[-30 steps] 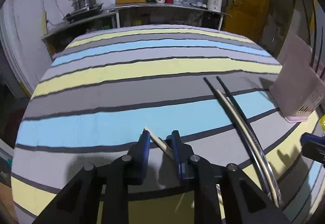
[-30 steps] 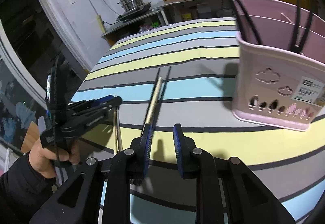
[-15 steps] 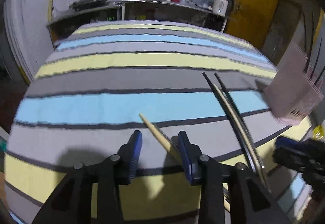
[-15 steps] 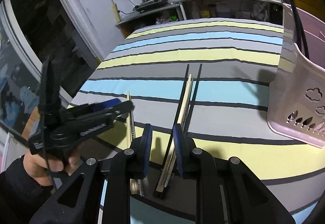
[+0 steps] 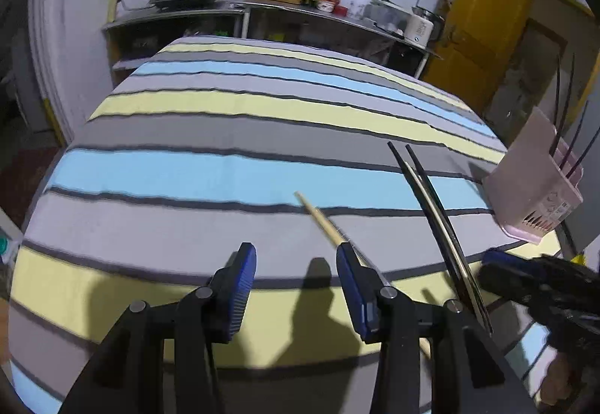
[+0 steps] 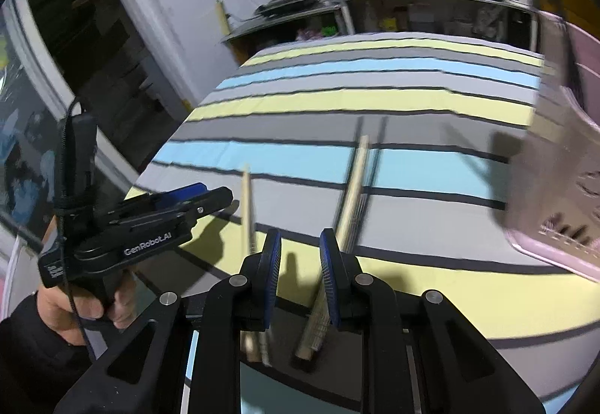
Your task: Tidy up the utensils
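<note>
Through the left wrist camera, the left gripper (image 5: 296, 266) is hovering low over the striped tablecloth (image 5: 210, 170) with its jaws opening and nothing between the pads; the lone wooden chopstick (image 5: 320, 219) is lying on the cloth with its near part passing behind the right-hand finger, not gripped. Further right, a bundle of chopsticks (image 5: 437, 215), two black ones flanking a pale one, is lying pointing away from the camera, and the pink utensil holder (image 5: 532, 196) is standing near the table's edge with black chopsticks already upright in it. To take the lone stick well, I judge the jaws should be centred over it and turned across its length before closing, since it is currently off to one side. Through the right wrist camera, which is blurred, the right gripper (image 6: 300, 262) is standing slightly parted and empty above the near ends of the bundle (image 6: 354, 196), which is passing by its right-hand pad. The left gripper (image 6: 180, 206) is showing at the left, held in the person's hand (image 6: 86, 305), beside the lone chopstick (image 6: 247, 204). The holder (image 6: 562, 166) is sitting at the right; the bundle should probably be pinched near its thick ends so the sticks are not fanning apart.
</note>
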The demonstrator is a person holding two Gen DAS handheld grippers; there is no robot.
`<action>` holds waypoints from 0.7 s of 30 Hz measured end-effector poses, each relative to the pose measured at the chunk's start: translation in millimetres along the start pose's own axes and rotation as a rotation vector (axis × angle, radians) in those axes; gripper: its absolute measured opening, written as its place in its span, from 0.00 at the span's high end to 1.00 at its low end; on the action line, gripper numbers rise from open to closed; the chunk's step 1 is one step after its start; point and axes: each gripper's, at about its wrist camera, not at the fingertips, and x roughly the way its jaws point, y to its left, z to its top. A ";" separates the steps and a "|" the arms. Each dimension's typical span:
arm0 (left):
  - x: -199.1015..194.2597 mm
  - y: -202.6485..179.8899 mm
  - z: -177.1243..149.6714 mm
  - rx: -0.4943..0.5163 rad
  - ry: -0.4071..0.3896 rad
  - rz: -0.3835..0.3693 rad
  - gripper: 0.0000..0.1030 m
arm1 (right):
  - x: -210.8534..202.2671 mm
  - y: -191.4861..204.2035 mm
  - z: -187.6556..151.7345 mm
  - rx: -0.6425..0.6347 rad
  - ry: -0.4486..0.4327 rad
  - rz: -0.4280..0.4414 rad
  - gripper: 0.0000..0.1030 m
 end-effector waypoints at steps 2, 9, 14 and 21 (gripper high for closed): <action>-6.4 7.9 -2.9 -0.026 -0.009 -0.010 0.56 | 10.7 9.5 0.4 -0.039 0.021 0.019 0.79; -17.1 22.0 -8.7 -0.066 -0.022 -0.027 0.56 | 51.2 28.9 2.2 -0.144 0.109 0.012 0.79; -15.7 23.9 -9.2 -0.085 -0.019 -0.052 0.56 | 63.0 35.6 5.6 -0.178 0.121 0.021 0.79; -5.5 10.3 -9.4 -0.078 0.007 -0.090 0.56 | 64.2 38.0 7.8 -0.209 0.109 -0.028 0.85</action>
